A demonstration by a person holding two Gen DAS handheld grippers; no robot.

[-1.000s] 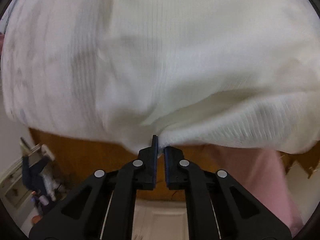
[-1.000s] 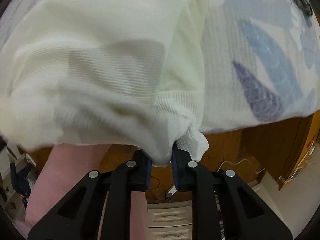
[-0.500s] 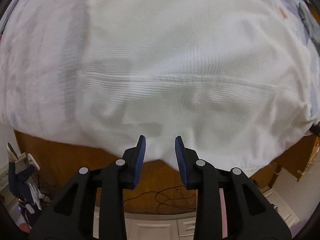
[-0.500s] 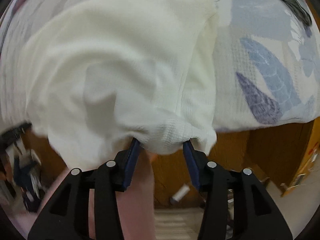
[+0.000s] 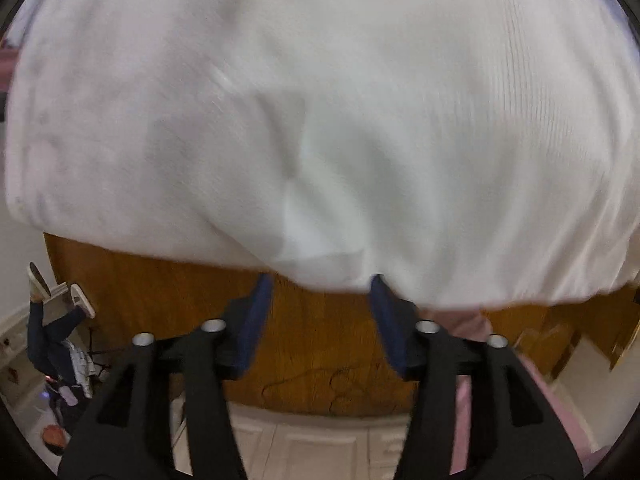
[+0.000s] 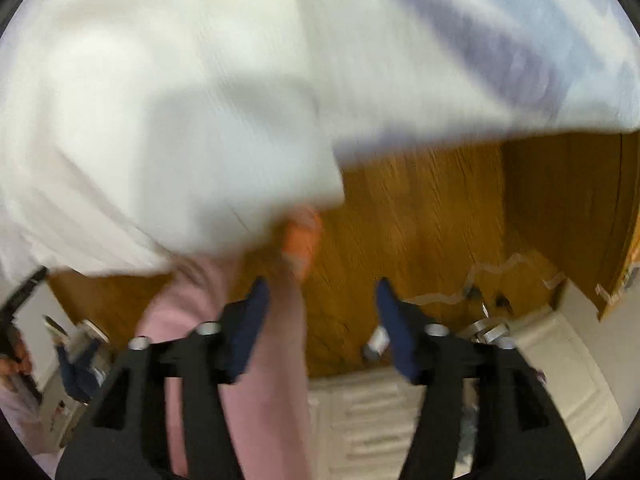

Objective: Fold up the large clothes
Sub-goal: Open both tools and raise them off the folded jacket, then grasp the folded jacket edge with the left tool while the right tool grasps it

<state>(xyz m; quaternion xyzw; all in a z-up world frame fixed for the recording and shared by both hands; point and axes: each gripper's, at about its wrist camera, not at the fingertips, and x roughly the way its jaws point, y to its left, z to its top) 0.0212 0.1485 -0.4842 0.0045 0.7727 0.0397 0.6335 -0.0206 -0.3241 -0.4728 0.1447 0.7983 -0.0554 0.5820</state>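
Note:
A cream ribbed knit garment (image 5: 360, 120) lies spread over the bed and hangs a little past its near edge. My left gripper (image 5: 320, 284) points down at that hem; its jaws are opening, the blue pads stand apart and the cloth edge hangs just beyond the tips, unpinched. In the right wrist view the same garment (image 6: 160, 112) fills the upper left, blurred by motion. My right gripper (image 6: 320, 286) has its jaws opening wide, with nothing between them, clear of the cloth to the right of its corner.
A white bedspread with blue leaf print (image 6: 500, 40) lies right of the garment. The bed's brown wooden side board (image 6: 440, 220) drops below it. A person's pink trouser leg (image 6: 256, 380) and orange slipper (image 6: 300, 240) stand close. White drawers (image 5: 320, 448) and floor clutter (image 5: 60, 352) lie below.
Both grippers let go of the garment's hem and their jaws spread wide. The cloth settled on the bed. The right gripper swung rightwards off the corner; the left lifted slightly.

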